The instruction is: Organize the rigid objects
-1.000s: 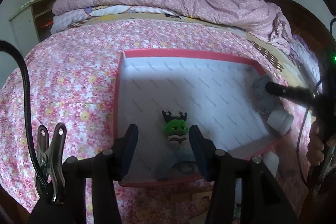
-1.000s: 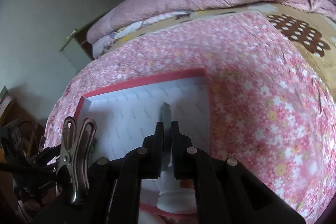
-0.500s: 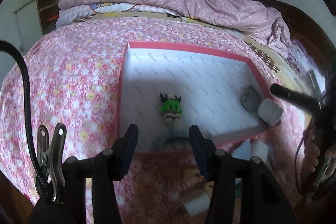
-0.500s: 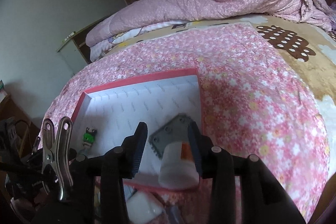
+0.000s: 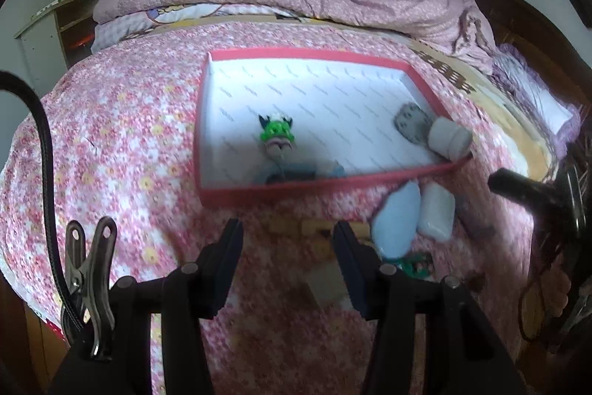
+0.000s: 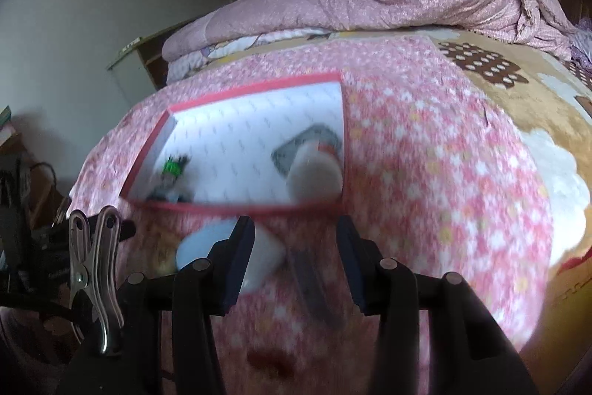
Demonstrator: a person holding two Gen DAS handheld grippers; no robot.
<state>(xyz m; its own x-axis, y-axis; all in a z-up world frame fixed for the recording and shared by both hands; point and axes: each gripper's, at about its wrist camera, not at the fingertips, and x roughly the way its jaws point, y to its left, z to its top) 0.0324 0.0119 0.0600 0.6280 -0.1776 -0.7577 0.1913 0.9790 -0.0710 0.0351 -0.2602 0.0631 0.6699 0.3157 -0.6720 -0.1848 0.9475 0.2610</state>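
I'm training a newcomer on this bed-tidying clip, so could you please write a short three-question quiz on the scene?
1. True or false: the green toy lies inside the red box.
2. What lies against the white cup: A the grey plate, B a book, C a spoon?
3. Is anything between the fingers of the right gripper?

Key: 1 true. 2 A. 3 No; its jaws are opening over bare bedspread.

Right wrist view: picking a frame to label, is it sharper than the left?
No: right wrist view smears the red tray and the white cylinder inside; left wrist view is crisper on the green figure, soft only near its tongs.
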